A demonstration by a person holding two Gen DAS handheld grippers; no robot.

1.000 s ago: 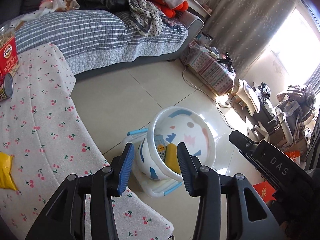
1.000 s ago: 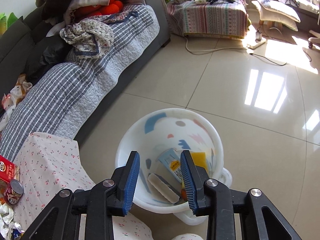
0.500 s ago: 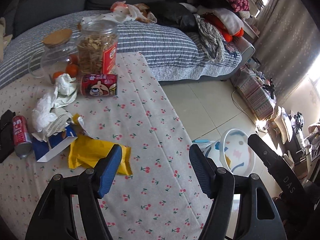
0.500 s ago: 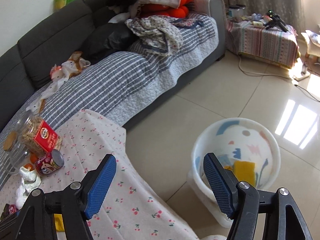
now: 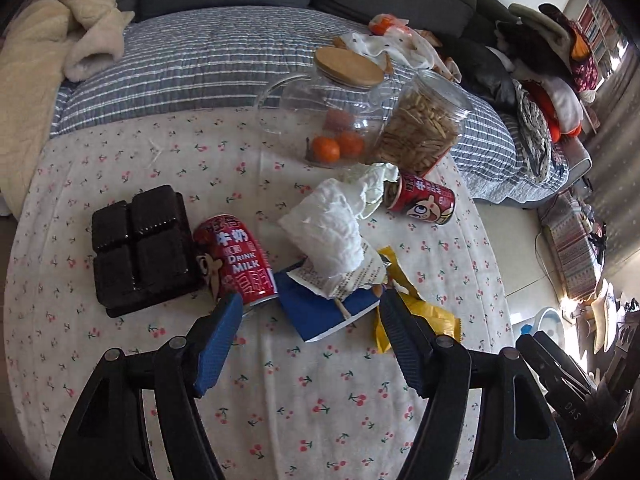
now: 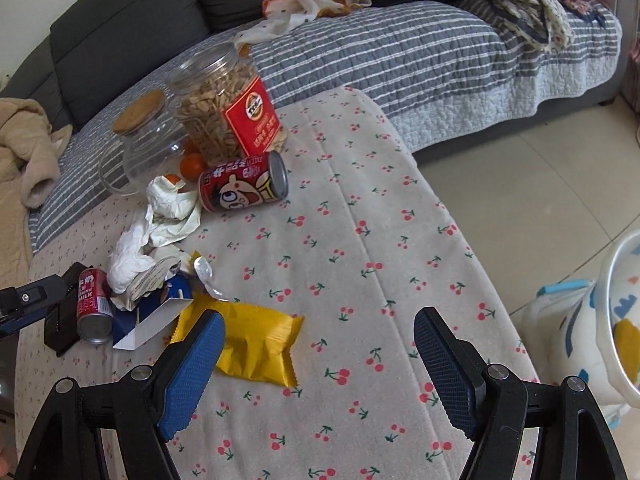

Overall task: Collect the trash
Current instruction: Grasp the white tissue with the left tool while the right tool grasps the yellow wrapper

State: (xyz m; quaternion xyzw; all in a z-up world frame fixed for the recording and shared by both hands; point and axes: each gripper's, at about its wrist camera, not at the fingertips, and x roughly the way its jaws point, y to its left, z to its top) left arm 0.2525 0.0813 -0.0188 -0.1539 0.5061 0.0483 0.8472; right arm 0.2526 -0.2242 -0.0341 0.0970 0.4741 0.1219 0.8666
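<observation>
**Lining up both grippers on the trash pile, nothing held**

Trash sits in one cluster on the cherry-print tablecloth (image 6: 360,208), toward its left side. Nearest my right gripper (image 6: 318,364): the yellow wrapper (image 6: 256,344), flat on the cloth, its left end touching the blue pad of the left finger. Jaws spread wide and empty, so I judge that's the first grab on this side; flat foil probably needs a pinch at an edge, not from the top.

My left gripper (image 5: 310,344) is also wide open and empty, hovering with the blue-and-white carton (image 5: 324,312) between its fingers. Crumpled tissue (image 5: 332,228) lies on top of the carton, so lifting the carton could drag or drop the tissue.

Just left of the carton: a red milk can (image 5: 236,260) on its side, resting against a black plastic tray (image 5: 140,248). A second red can (image 6: 244,184) lies on its side further off, beside more tissue.

Behind those stand the snack jar (image 6: 228,108) and a glass jar with a wooden lid (image 5: 320,108), oranges visible through it. Upright and full, so I read them as keepers, not trash.

Bin (image 6: 616,320) is on the floor off the table's right edge, something yellow already inside. Sofa with the striped quilt (image 6: 420,52) runs along the far side.
</observation>
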